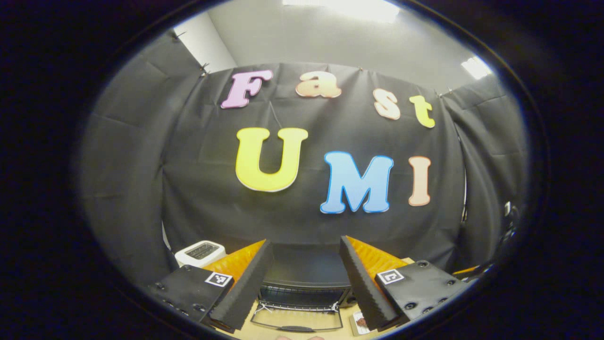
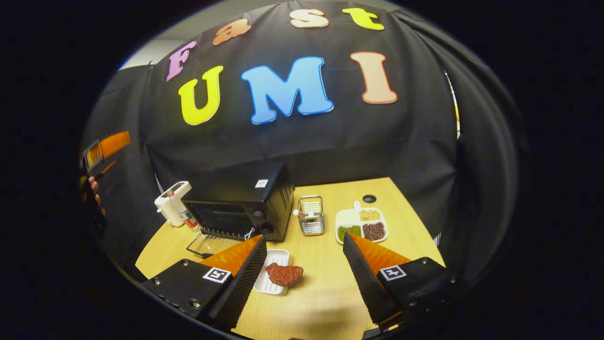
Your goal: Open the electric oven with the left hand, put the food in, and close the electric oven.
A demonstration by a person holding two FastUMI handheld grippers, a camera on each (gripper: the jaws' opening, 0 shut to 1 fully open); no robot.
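Black electric oven (image 2: 245,203) on the wooden table (image 2: 325,264), back to the booth wall, long axis running left to right, front facing the near table edge. Glass door (image 2: 210,243) dropped open and lying flat in front of it; small label on the top, unreadable. Reddish food (image 2: 283,274) resting half on the white tray (image 2: 271,278), just ahead of the oven's right corner. Right gripper (image 2: 302,271) hovering above it, jaws spread wide, empty. Left gripper (image 1: 304,278) raised over the oven, jaws likewise apart, holding nothing. Wire basket (image 2: 311,216) and divided plate (image 2: 361,225) off to the oven's right.
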